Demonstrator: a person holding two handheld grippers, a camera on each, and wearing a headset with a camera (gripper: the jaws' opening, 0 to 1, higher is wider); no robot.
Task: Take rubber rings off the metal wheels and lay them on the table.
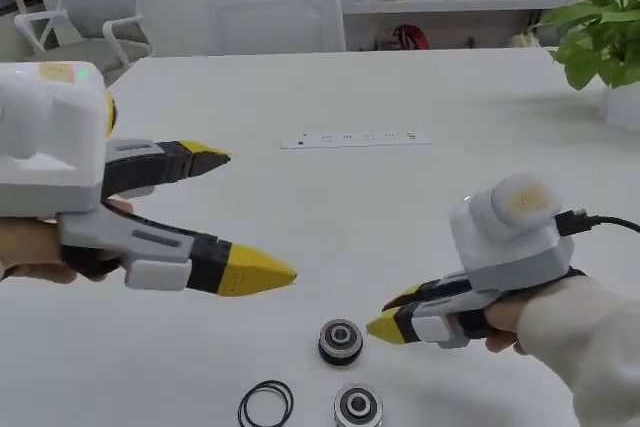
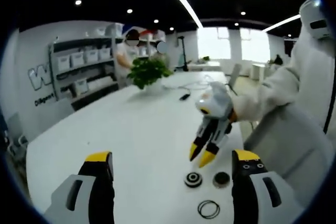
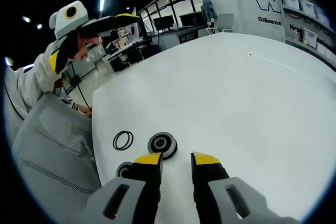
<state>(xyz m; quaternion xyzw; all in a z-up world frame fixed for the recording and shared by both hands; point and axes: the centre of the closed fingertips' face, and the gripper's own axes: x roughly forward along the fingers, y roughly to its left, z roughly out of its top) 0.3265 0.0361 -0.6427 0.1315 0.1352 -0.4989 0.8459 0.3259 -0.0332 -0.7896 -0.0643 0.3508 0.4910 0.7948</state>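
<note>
Hovering over the white table (image 1: 450, 177), both grippers hold nothing. Left gripper (image 1: 240, 217) is at the left of the head view, held in a hand (image 1: 30, 252). Its jaws are spread wide with nothing between them, yellow tips pointing right. Right gripper (image 1: 393, 312) comes in from the right, held by an arm in a white sleeve. Its jaws are a narrow gap apart with nothing gripped. Its tips aim left and down, just beside the far wheel (image 1: 340, 340); no contact can be seen.

Far wheel has a metal hub and a black band round its rim. Near wheel (image 1: 358, 407) sits just on the person's side of it, not touching, at the bottom edge of the frame; cannot tell if a ring is on it. Two thin black rubber rings (image 1: 266, 405) lie flat on the table left of the near wheel, overlapping each other and off both wheels. Right gripper view shows the rings next to the far wheel, with the near wheel half hidden behind a jaw.

Writing: the wall at the top of the head view reads "Diligent", with the letter tops cut off. The next word starts "Hop" and the rest is blocked. Right gripper view shows a big "W" with "Diligent" under it.

White power strip (image 1: 355, 137) lies mid-table, well apart from the wheels. Green plant (image 1: 600, 27) stands at the far right corner. Office chair (image 1: 280, 22) sits behind the table.
</note>
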